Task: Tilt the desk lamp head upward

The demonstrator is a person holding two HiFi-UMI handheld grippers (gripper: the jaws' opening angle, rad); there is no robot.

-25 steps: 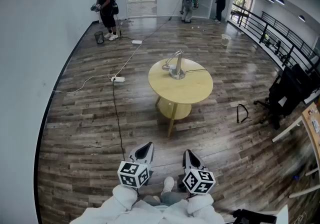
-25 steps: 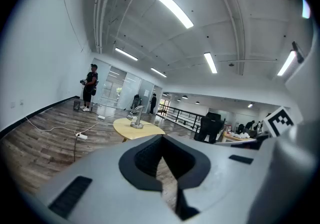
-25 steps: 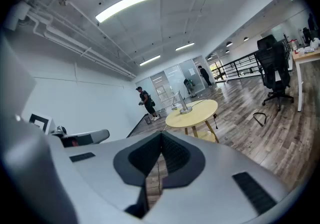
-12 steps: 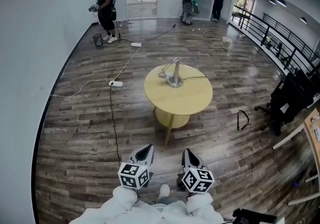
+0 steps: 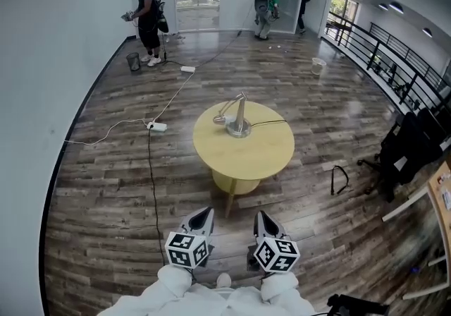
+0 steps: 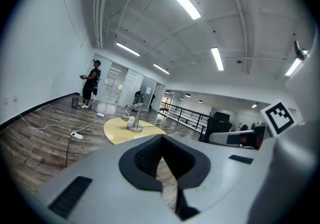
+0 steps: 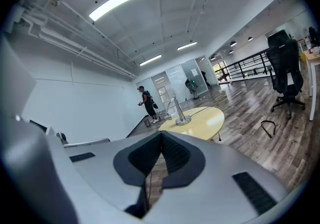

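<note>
Head view, left to right: person [image 5: 148, 15] standing far back by the white wall [image 5: 42, 61]; power strip [image 5: 156, 126] on the wood floor [image 5: 106, 195], left of the table. Left gripper [image 5: 202, 214] low near the frame bottom, jaws pressed together, nothing between them. Round yellow table [image 5: 257, 159] ahead, well apart from both grippers. Desk lamp [image 5: 237, 116] stands on its far side, head hanging low toward the left, cord [image 5: 271, 122] running right across the tabletop. Right gripper [image 5: 263, 217] just beside the left one, jaws also pressed together, empty. Black office chair [image 5: 409, 145] far right.
</note>
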